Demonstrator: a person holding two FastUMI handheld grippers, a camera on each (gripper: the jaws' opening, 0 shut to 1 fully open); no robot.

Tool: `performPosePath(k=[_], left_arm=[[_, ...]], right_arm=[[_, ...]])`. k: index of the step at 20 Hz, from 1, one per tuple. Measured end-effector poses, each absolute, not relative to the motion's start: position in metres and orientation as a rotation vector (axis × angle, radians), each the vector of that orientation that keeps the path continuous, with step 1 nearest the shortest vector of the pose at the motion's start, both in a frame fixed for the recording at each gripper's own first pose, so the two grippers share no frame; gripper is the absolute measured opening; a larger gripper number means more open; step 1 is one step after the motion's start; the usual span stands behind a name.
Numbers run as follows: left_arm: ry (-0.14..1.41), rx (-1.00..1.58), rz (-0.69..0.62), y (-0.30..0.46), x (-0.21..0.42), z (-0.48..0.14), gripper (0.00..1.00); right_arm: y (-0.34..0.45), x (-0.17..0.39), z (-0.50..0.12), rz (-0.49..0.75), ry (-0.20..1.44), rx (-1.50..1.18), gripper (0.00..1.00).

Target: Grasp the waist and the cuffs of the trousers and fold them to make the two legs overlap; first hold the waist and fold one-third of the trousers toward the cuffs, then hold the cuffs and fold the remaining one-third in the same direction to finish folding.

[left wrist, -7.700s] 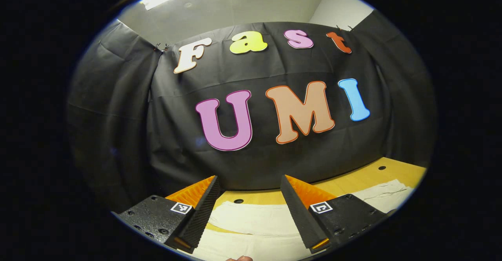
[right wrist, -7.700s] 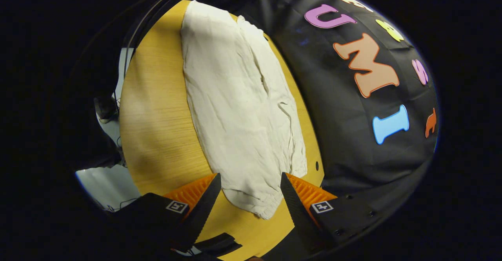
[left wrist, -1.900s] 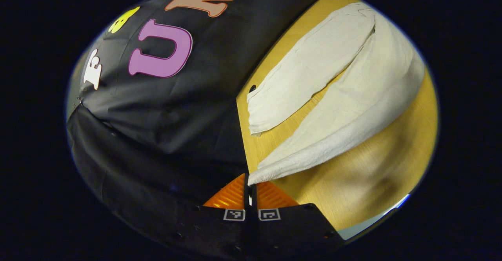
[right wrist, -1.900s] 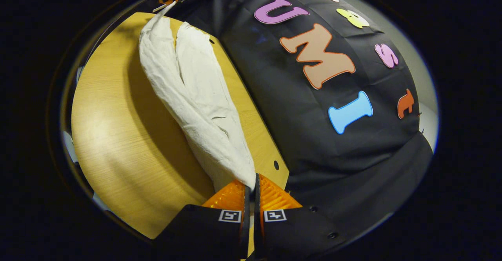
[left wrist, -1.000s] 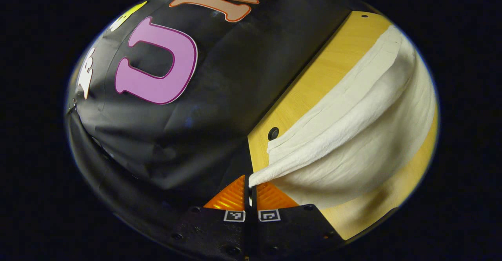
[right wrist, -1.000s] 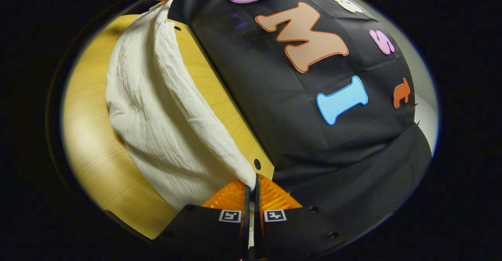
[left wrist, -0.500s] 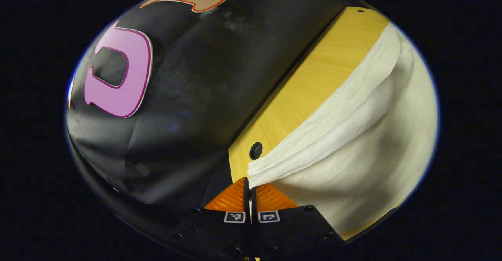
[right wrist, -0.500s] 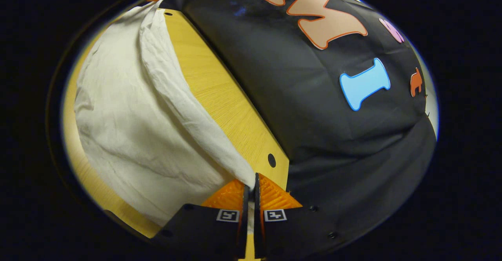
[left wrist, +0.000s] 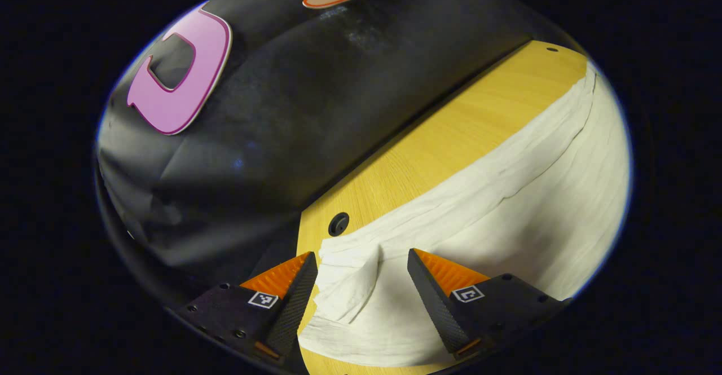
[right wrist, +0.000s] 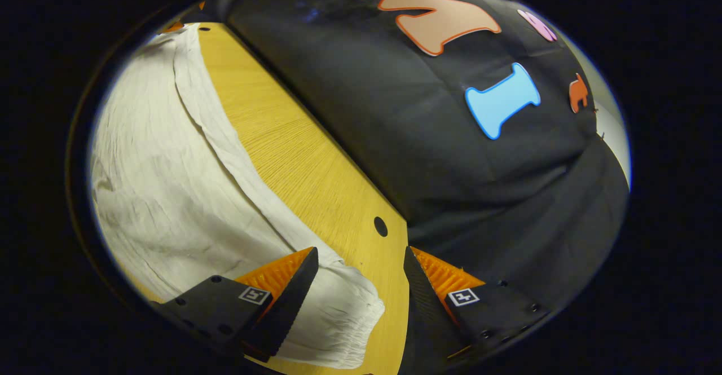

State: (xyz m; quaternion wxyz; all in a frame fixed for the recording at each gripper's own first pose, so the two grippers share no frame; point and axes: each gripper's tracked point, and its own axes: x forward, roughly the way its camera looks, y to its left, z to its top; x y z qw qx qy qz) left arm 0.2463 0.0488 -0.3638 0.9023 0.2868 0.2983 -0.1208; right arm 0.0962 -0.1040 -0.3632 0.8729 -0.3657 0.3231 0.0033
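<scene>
Trousers (left wrist: 507,206) are being left loose on the desk (left wrist: 428,138), both claws (left wrist: 361,285) (right wrist: 358,285) spread apart; layers probably being shifted if snagged.

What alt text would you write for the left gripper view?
An open claw hangs over one end of pale trousers lying flat on a yellow wooden table, its fingers apart and holding nothing. Black cloth hangs behind the table.

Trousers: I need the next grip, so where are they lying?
The trousers lie flat on the table, one end between the open left tool, the other by the right tool.
</scene>
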Motion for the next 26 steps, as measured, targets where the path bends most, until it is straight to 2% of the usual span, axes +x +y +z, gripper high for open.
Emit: performPosePath(k=[1, 2, 3, 8, 12, 14, 15, 16, 19, 22, 24, 25, 26], left_arm=[[0.589, 0.548, -0.249, 0.037, 0.247, -0.348, 0.95], [0.566, 0.497, -0.25, 0.027, 0.244, -0.333, 1.0], [0.539, 0.441, -0.261, 0.015, 0.24, -0.317, 0.95], [0.423, 0.217, -0.32, -0.029, 0.215, -0.239, 0.95], [0.351, 0.12, -0.334, -0.036, 0.219, -0.2, 0.95], [0.339, 0.048, -0.334, -0.038, 0.215, -0.184, 0.95], [0.34, 0.02, -0.334, -0.039, 0.209, -0.173, 0.95], [0.338, 0.008, -0.33, -0.04, 0.206, -0.165, 0.95], [0.347, 0.026, -0.321, -0.037, 0.201, -0.146, 0.96], [0.344, 0.053, -0.325, -0.049, 0.192, -0.146, 0.95], [0.345, 0.067, -0.325, -0.049, 0.19, -0.146, 0.96], [0.344, 0.071, -0.325, -0.05, 0.188, -0.146, 0.96], [0.345, 0.073, -0.326, -0.05, 0.186, -0.146, 0.95]], right_arm=[[-0.107, 0.092, -0.356, -0.021, 0.664, -0.714, 1.0], [-0.111, 0.085, -0.348, -0.042, 0.661, -0.649, 0.98], [-0.117, 0.078, -0.342, -0.062, 0.659, -0.571, 0.98], [-0.143, 0.038, -0.334, -0.132, 0.696, -0.184, 1.0], [-0.173, 0.002, -0.354, -0.174, 0.73, -0.061, 0.98], [-0.182, -0.021, -0.365, -0.181, 0.765, -0.007, 1.0], [-0.184, -0.027, -0.372, -0.177, 0.781, 0.025, 0.97], [-0.185, -0.034, -0.378, -0.172, 0.802, 0.067, 1.0], [-0.181, -0.049, -0.397, -0.167, 0.859, 0.188, 0.97], [-0.178, -0.051, -0.408, -0.206, 0.889, 0.328, 0.99], [-0.176, -0.047, -0.413, -0.243, 0.899, 0.438, 0.93], [-0.175, -0.045, -0.419, -0.264, 0.906, 0.486, 0.8], [-0.173, -0.045, -0.424, -0.282, 0.919, 0.533, 0.79]])
